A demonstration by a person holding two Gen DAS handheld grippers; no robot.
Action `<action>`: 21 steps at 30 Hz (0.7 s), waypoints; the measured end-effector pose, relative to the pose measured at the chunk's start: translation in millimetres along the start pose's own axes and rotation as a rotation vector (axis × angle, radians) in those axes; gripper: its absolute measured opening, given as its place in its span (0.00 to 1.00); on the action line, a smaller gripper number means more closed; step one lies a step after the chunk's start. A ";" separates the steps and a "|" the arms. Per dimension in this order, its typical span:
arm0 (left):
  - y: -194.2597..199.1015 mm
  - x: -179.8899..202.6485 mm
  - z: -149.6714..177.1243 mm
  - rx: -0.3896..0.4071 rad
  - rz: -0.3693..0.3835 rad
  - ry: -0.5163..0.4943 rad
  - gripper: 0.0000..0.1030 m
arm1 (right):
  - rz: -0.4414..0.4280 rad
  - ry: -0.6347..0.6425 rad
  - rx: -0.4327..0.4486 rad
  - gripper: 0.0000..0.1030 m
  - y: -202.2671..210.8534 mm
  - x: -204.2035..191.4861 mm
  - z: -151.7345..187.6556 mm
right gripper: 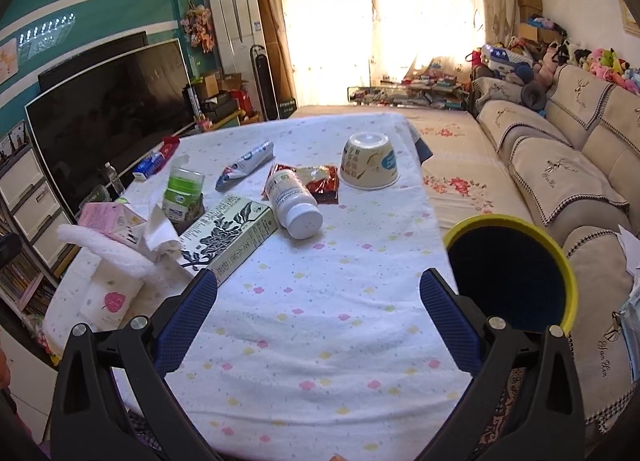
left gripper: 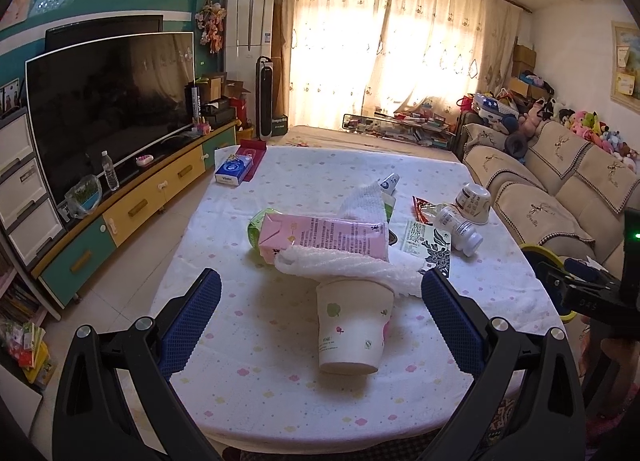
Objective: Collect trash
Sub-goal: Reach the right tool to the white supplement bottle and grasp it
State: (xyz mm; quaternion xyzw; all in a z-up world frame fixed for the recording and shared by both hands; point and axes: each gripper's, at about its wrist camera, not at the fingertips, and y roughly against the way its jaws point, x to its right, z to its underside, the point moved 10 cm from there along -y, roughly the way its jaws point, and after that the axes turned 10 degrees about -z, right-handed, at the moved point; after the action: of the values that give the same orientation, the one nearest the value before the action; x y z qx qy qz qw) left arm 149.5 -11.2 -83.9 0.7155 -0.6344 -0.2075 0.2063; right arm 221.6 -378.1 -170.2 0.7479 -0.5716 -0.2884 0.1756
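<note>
Trash lies on a table with a white dotted cloth (left gripper: pixel 256 373). A paper cup (left gripper: pixel 352 329) lies on its side right in front of my open left gripper (left gripper: pixel 320 297), under white foam wrap (left gripper: pixel 352 265). Behind it are a pink carton (left gripper: pixel 324 235), a green-patterned box (right gripper: pixel 230 235), a white bottle (right gripper: pixel 294 201), an upturned paper bowl (right gripper: pixel 370 161), a red wrapper (right gripper: pixel 320 181) and a tube (right gripper: pixel 246 163). My right gripper (right gripper: pixel 318 293) is open and empty above bare cloth (right gripper: pixel 320 321). A yellow-rimmed bin (right gripper: pixel 516 277) stands at the table's right edge.
A beige sofa (right gripper: pixel 568 181) runs along the right. A TV (left gripper: pixel 108 109) on a low cabinet stands at the left. A blue tissue box (left gripper: pixel 234 169) sits at the table's far left corner. A low bed lies beyond the table.
</note>
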 end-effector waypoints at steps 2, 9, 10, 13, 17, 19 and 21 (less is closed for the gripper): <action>-5.9 2.0 -3.2 0.006 -0.001 -0.004 0.96 | -0.012 -0.003 -0.009 0.94 -16.8 -0.1 -3.9; -23.6 8.1 -15.9 0.021 -0.002 -0.018 0.96 | -0.009 -0.013 -0.031 0.74 -70.8 9.3 -27.3; -25.8 7.6 -17.3 0.022 -0.001 -0.018 0.96 | -0.007 -0.012 -0.037 0.73 -77.7 10.9 -30.6; -35.0 10.2 -20.9 0.021 0.001 -0.020 0.96 | -0.009 -0.003 -0.066 0.71 -98.0 13.0 -35.4; -46.0 15.7 -20.1 0.009 0.006 -0.023 0.96 | -0.029 0.014 -0.107 0.71 -118.8 11.5 -37.5; -54.0 18.5 -19.3 -0.006 0.012 -0.024 0.96 | -0.023 0.030 -0.125 0.71 -128.2 11.1 -37.3; -60.4 20.2 -19.3 -0.016 0.014 -0.024 0.96 | -0.024 0.034 -0.143 0.71 -138.6 11.4 -36.4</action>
State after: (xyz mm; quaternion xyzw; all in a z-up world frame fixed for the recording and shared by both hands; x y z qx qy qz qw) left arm 212.1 -24.0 -102.4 0.7068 -0.6401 -0.2199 0.2057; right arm 351.2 -351.9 -226.8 0.7449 -0.5375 -0.3179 0.2347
